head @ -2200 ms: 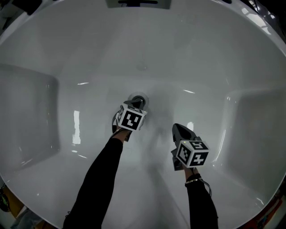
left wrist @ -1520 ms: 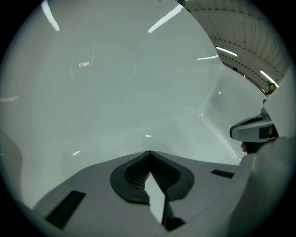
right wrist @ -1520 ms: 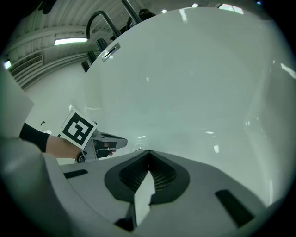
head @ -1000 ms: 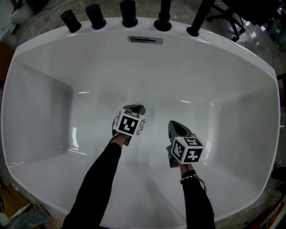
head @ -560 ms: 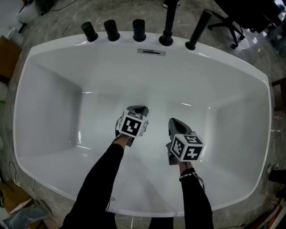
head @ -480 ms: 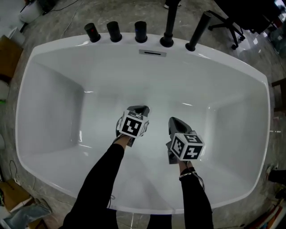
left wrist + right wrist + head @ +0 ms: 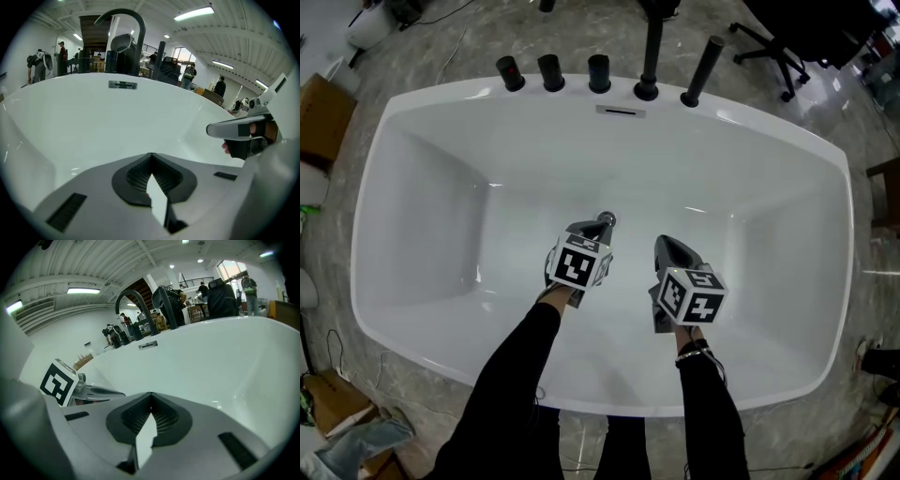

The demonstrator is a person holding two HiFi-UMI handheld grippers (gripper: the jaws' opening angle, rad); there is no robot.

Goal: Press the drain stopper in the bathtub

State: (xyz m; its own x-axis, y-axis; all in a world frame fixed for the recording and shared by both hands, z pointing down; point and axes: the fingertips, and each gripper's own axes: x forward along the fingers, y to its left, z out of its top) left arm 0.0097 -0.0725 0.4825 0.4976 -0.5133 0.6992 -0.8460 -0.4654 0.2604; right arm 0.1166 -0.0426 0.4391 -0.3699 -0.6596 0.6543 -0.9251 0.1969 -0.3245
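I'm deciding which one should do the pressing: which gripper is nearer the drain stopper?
Left. The left gripper has its tip right beside the drain stopper, just to its left. The right gripper is farther off, to the stopper's right.

- Bathtub: white, glossy, rounded-rectangular basin, which I view from steeply above; sloping walls run down to a flat floor.
- Drain stopper: small round chrome cap on the tub floor, at mid-width, nearer the far wall; only partly visible, so I cannot tell whether it stands raised or pressed.
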